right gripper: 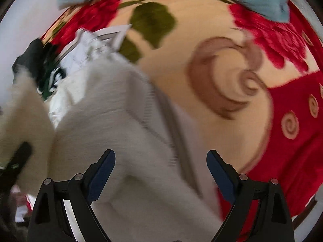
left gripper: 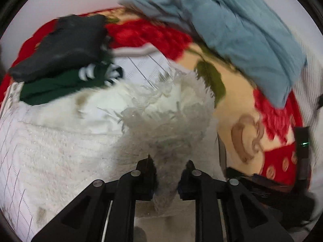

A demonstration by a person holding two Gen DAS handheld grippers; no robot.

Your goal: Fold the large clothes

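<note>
A white fuzzy sweater (left gripper: 125, 133) lies spread on a red and cream floral blanket (left gripper: 240, 109). My left gripper (left gripper: 168, 168) is shut on a bunched fold of the sweater, which runs down between its fingers. In the right wrist view the sweater (right gripper: 125, 125) lies in front of and under my right gripper (right gripper: 160, 162). Its jaws stand wide apart with nothing between them. The other gripper shows dimly at the left edge of the right wrist view (right gripper: 18, 161).
A blue-grey garment (left gripper: 238, 32) lies crumpled at the far side of the blanket (right gripper: 222, 64). A stack of dark grey (left gripper: 66, 44) and dark green (left gripper: 60, 84) folded clothes sits at the left on a white striped cloth (left gripper: 141, 66). Both views are motion-blurred.
</note>
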